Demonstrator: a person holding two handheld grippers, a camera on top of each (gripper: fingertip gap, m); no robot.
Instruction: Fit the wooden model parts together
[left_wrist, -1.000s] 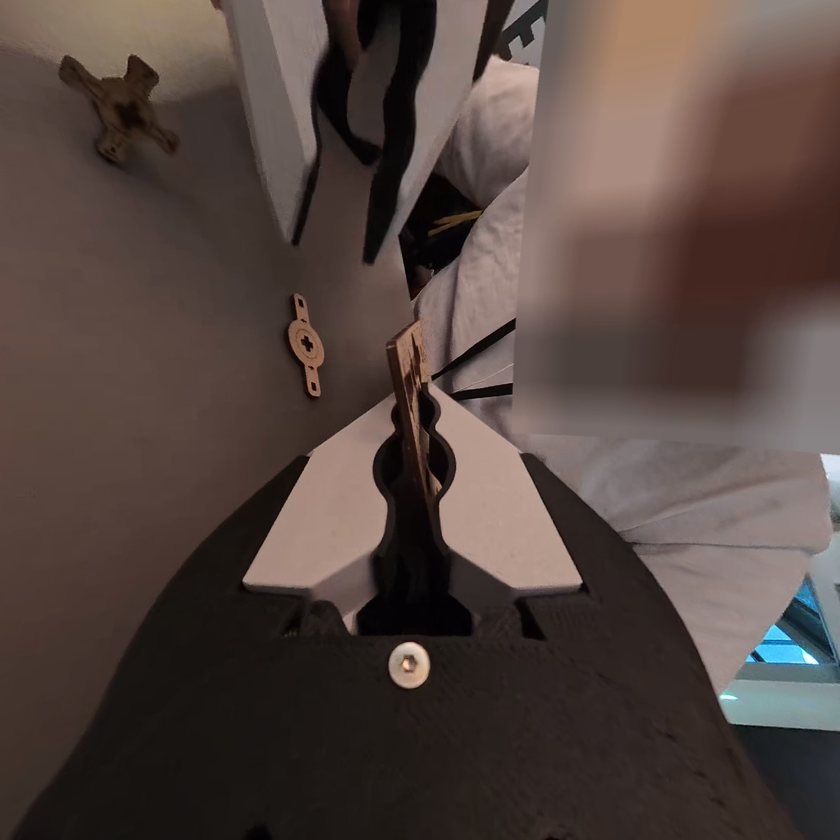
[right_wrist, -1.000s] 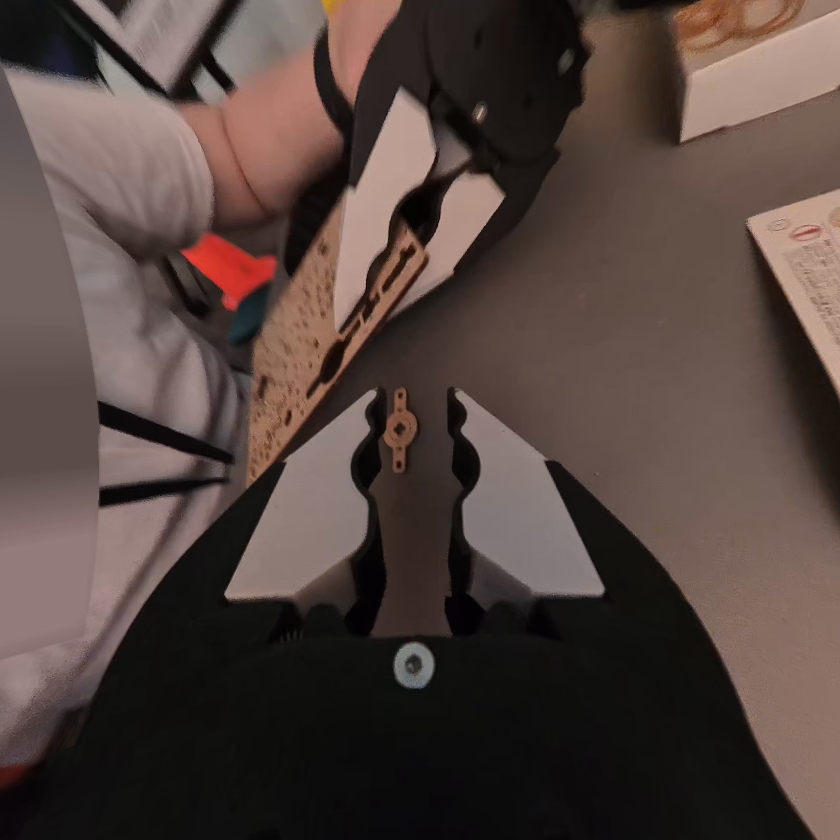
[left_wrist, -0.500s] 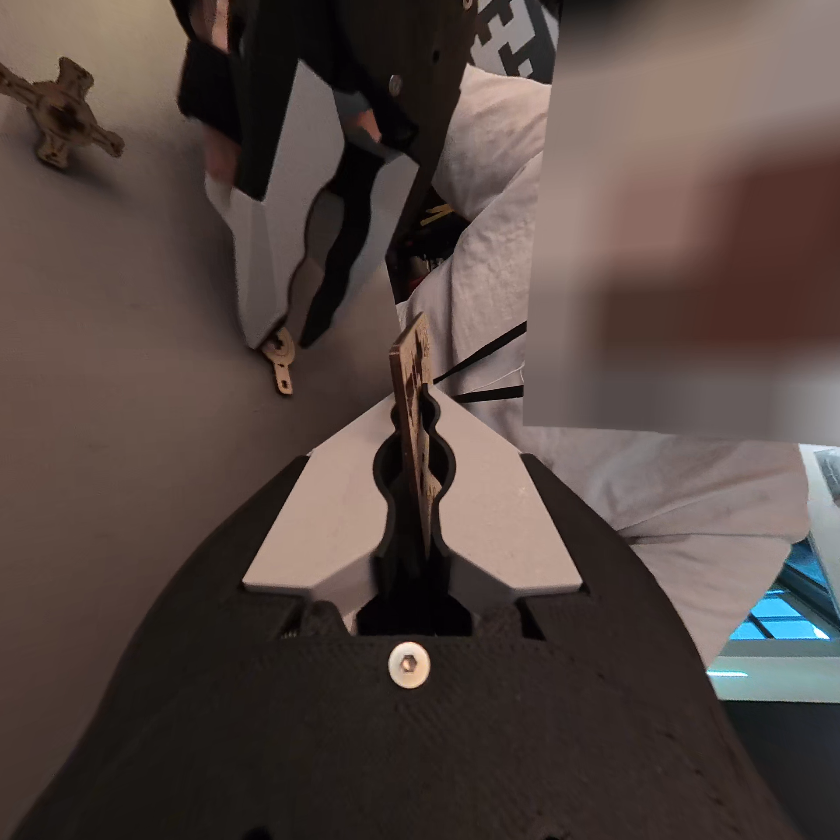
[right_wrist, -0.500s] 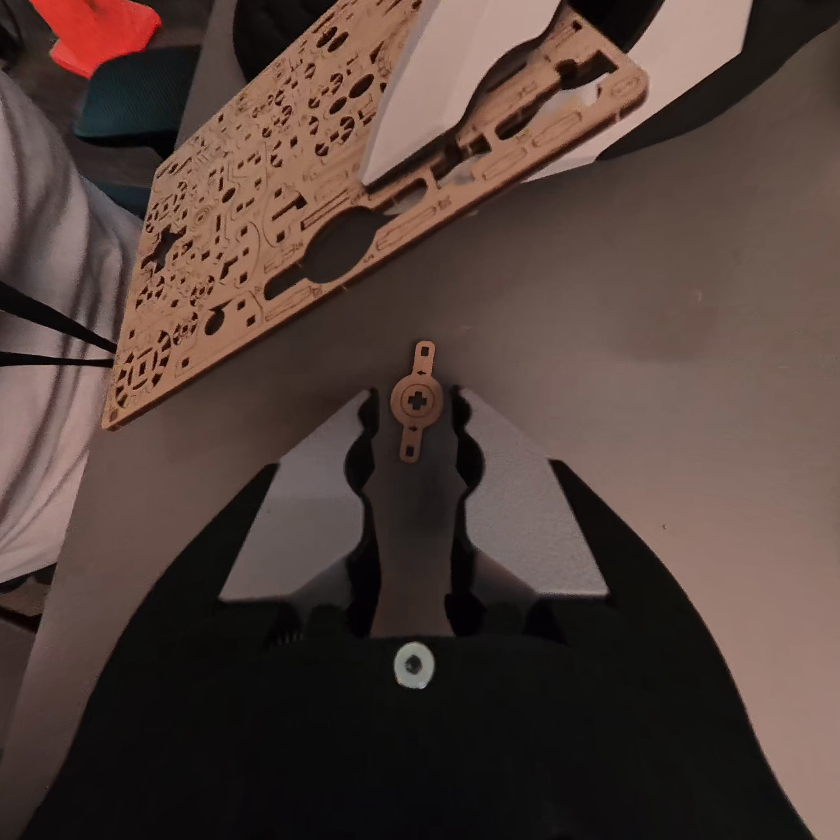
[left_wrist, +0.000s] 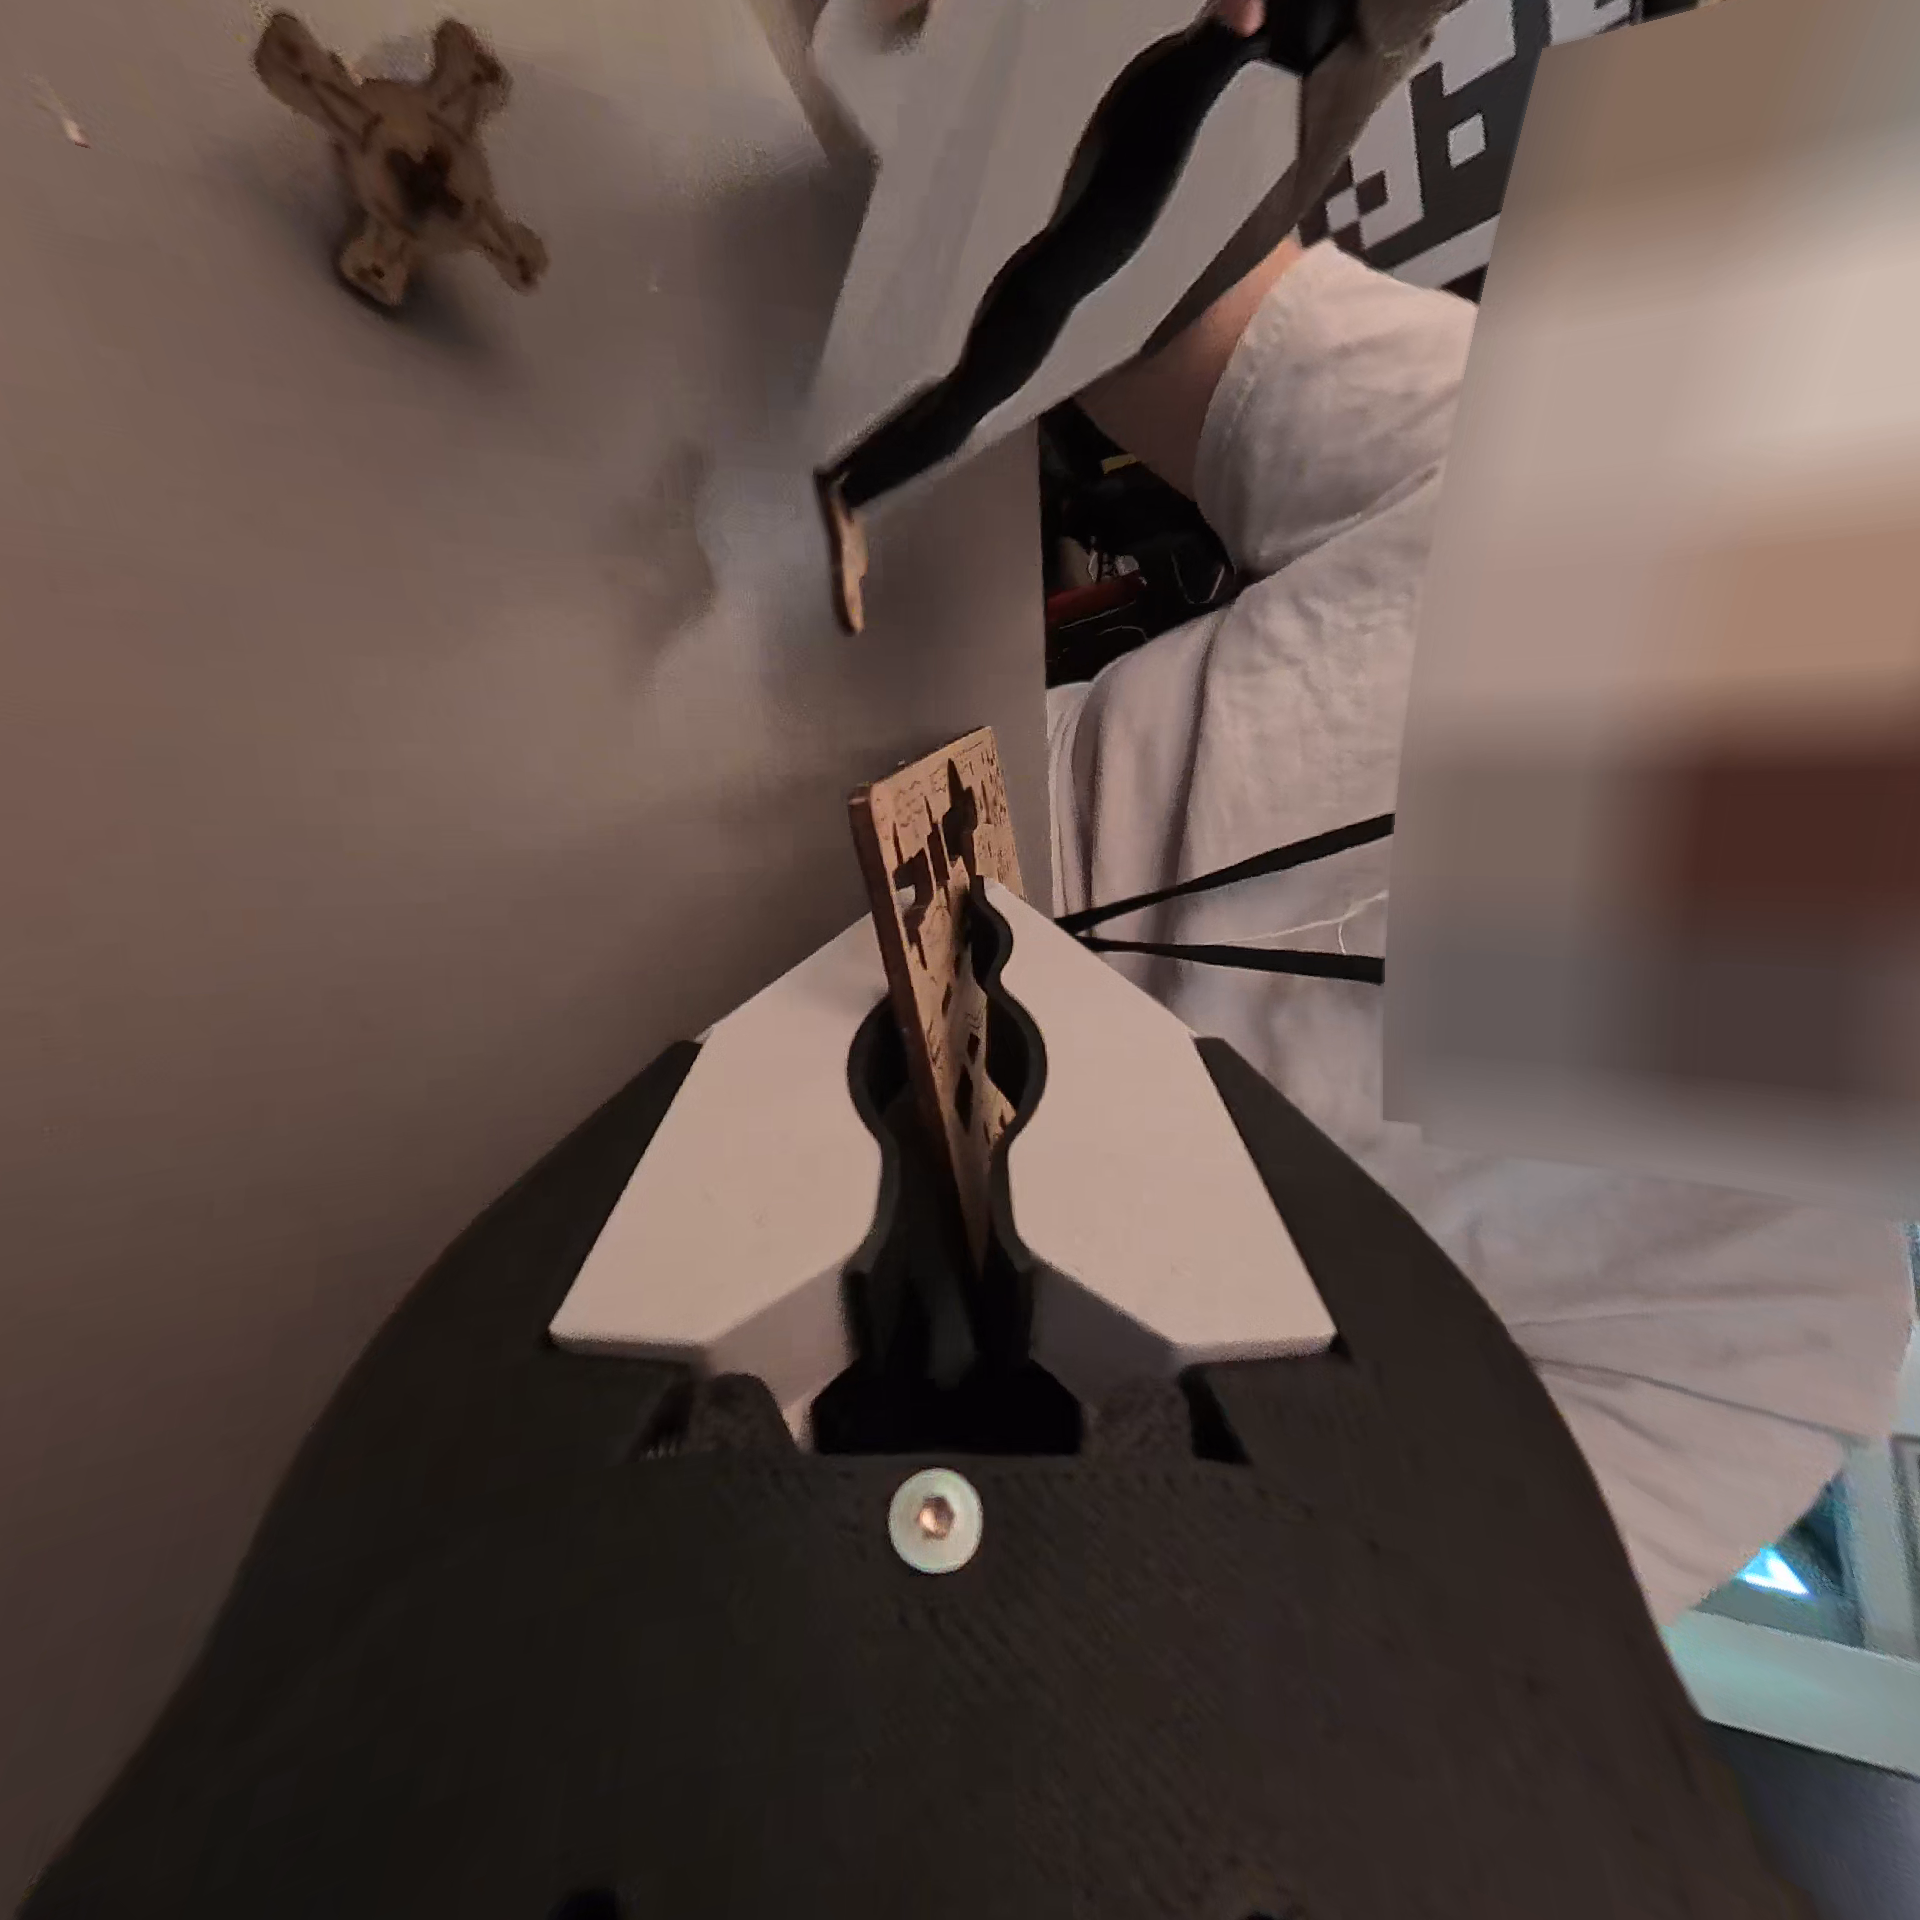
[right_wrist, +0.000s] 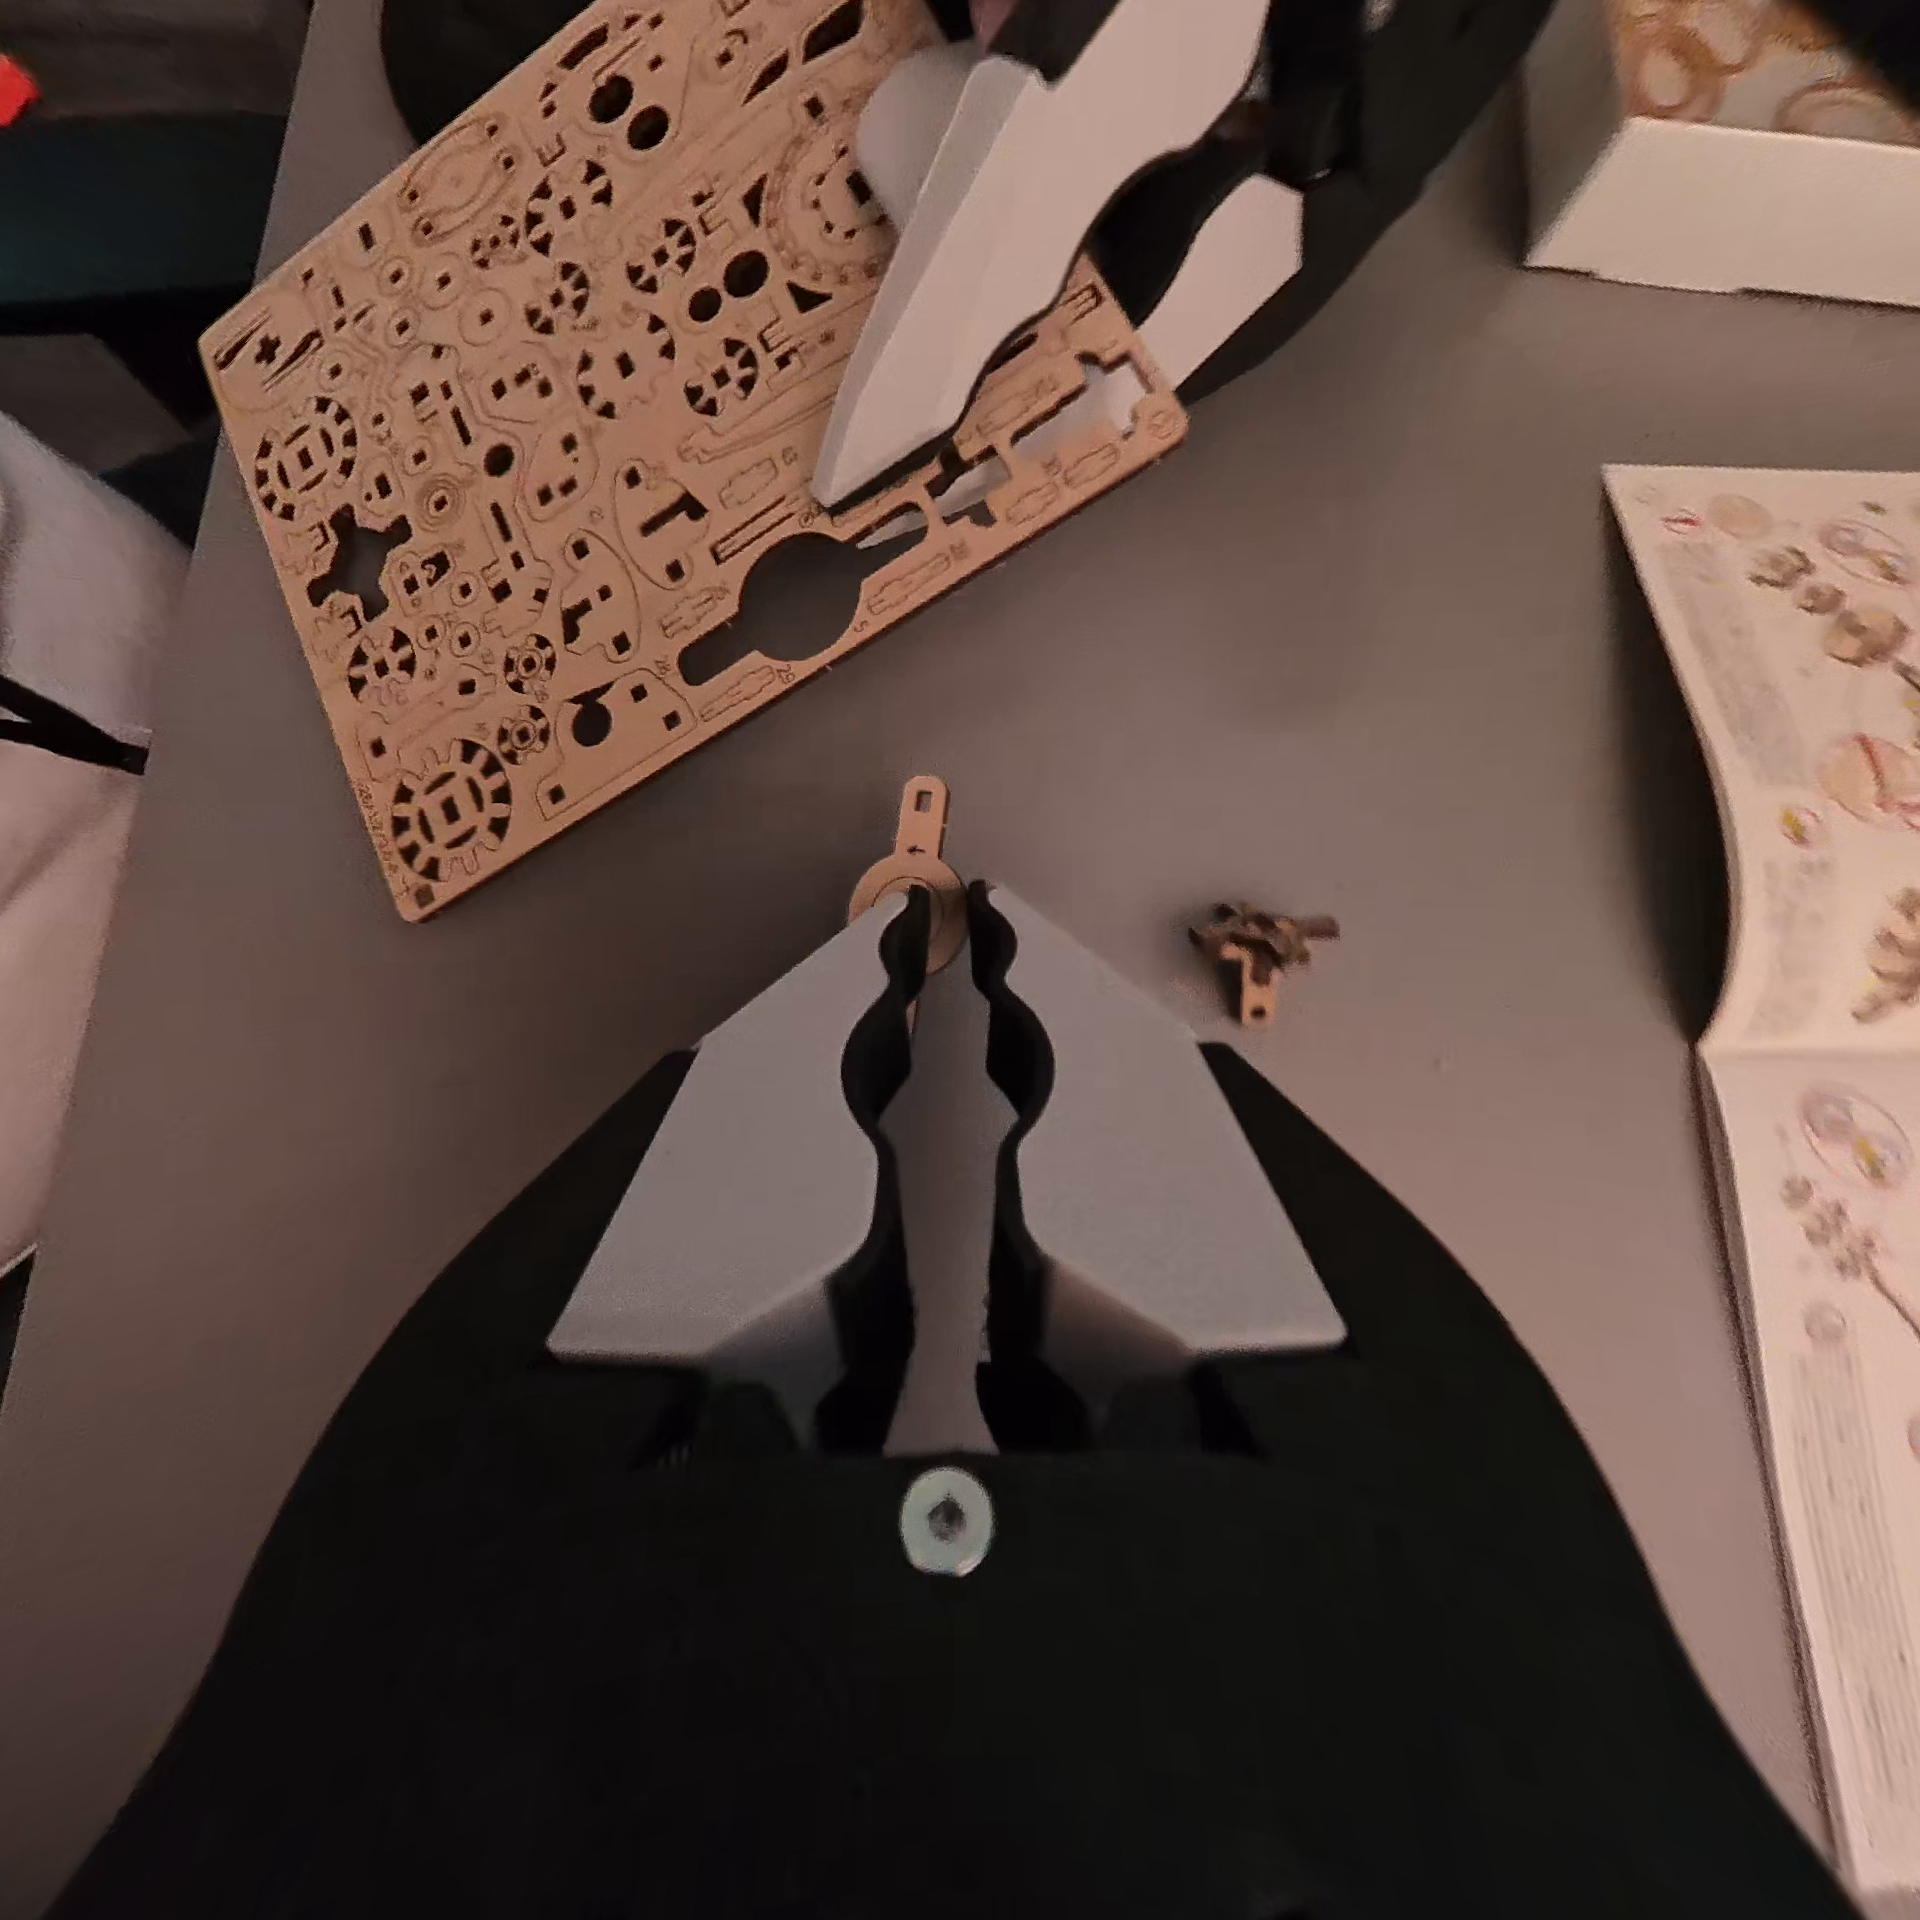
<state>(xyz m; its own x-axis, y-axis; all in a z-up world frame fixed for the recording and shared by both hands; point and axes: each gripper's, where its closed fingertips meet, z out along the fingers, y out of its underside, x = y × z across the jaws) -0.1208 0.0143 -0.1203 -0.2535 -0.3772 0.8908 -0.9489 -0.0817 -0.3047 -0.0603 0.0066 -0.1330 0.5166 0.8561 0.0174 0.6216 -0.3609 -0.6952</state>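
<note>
My left gripper (left_wrist: 935, 925) is shut on the edge of a flat laser-cut wooden sheet (left_wrist: 930, 883), seen edge-on here. In the right wrist view the sheet (right_wrist: 582, 447) is held tilted over the grey table, with the left gripper (right_wrist: 883, 488) clamped on its right end. My right gripper (right_wrist: 940, 904) is shut on a small flat wooden part (right_wrist: 923, 821) with a round middle and two tabs. In the left wrist view this part (left_wrist: 847, 566) hangs from the right gripper (left_wrist: 847, 483), a little above the table. A cross-shaped wooden assembly (right_wrist: 1252, 951) lies to the right.
An open instruction booklet (right_wrist: 1818, 935) lies at the table's right side. A white box (right_wrist: 1714, 208) stands at the far right. The cross-shaped assembly (left_wrist: 400, 187) lies alone on the grey table (right_wrist: 1299, 675). A person in a white shirt (left_wrist: 1247, 727) is beside the table edge.
My right gripper has come down over the small tabbed part, shut on it and lifted it off the table. My left gripper still holds the sheet.
</note>
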